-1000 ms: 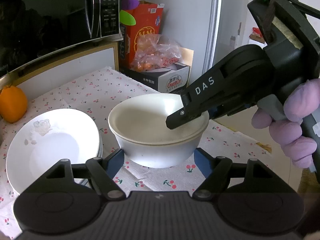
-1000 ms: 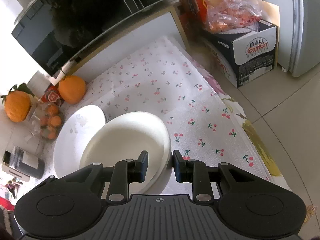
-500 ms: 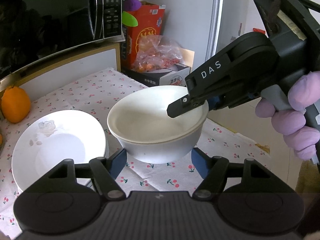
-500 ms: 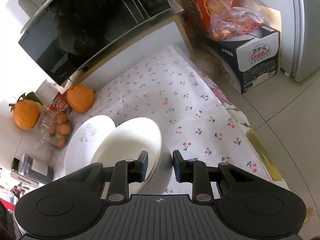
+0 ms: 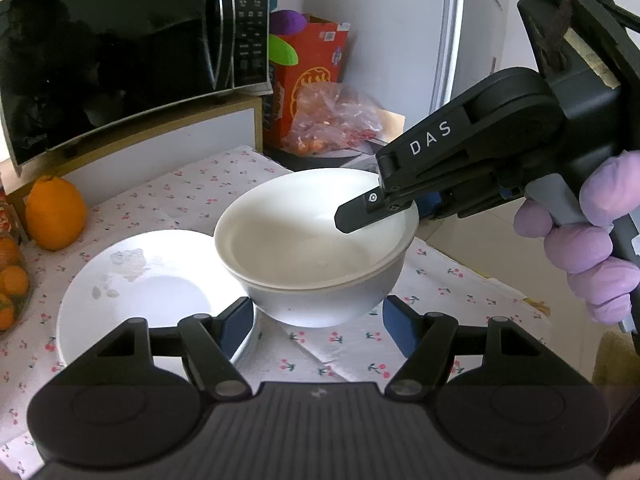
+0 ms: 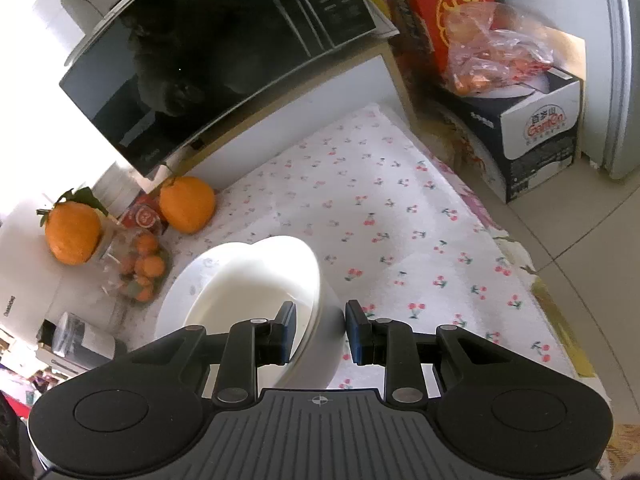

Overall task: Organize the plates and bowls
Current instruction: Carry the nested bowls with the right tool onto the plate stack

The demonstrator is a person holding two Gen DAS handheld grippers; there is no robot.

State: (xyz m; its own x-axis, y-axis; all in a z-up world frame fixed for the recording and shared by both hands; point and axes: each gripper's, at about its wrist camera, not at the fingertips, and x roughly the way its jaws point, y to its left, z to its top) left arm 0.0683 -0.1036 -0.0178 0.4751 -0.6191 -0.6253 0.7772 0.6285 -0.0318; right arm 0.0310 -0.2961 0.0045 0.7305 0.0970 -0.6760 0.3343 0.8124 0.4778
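Bowls, plain glossy white, sit nested together.

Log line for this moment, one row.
right gripper: shut on bowls rim, lifted | left gripper: open, empty | plates: on cloth

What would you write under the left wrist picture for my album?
The right gripper grips the rim of two nested white bowls above a cherry-print tablecloth, beside white plates.
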